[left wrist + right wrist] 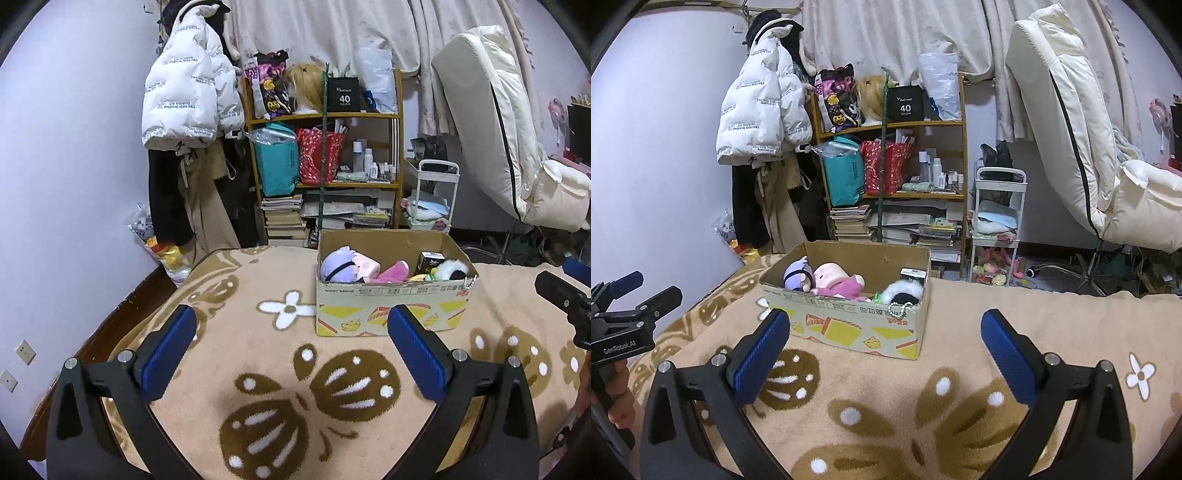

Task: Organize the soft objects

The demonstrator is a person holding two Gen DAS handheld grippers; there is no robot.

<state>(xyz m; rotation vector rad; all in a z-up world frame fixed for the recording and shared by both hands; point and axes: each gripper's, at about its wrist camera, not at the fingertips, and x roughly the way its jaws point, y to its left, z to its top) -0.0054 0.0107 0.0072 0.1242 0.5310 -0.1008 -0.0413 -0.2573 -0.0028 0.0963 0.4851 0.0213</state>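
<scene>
The left gripper (291, 332) hovers low over the blanket (258, 369), its jaws spread wide with nothing between them. The right gripper (886, 336) hangs the same way, jaws spread and empty, over the same tan blanket with brown butterfly and white flower patterns.

The box (391, 310) sits on the blanket ahead of both grippers, open at the top (it lies a little right of centre in the left view, a little left of centre in the right view). Inside it, a purple-haired doll (798, 277) lies at the left end, touching a pink plush (838, 282) beside it. At the right end rests a black-and-white fluffy toy (903, 291), with a small dark carton (914, 274) behind it. A bead chain (899, 310) hangs over the box's front rim.

Behind the bed stand a shelf (890, 125) with bags and books, a white jacket (753, 110) hanging on the wall, and a white chair (1071, 129).
</scene>
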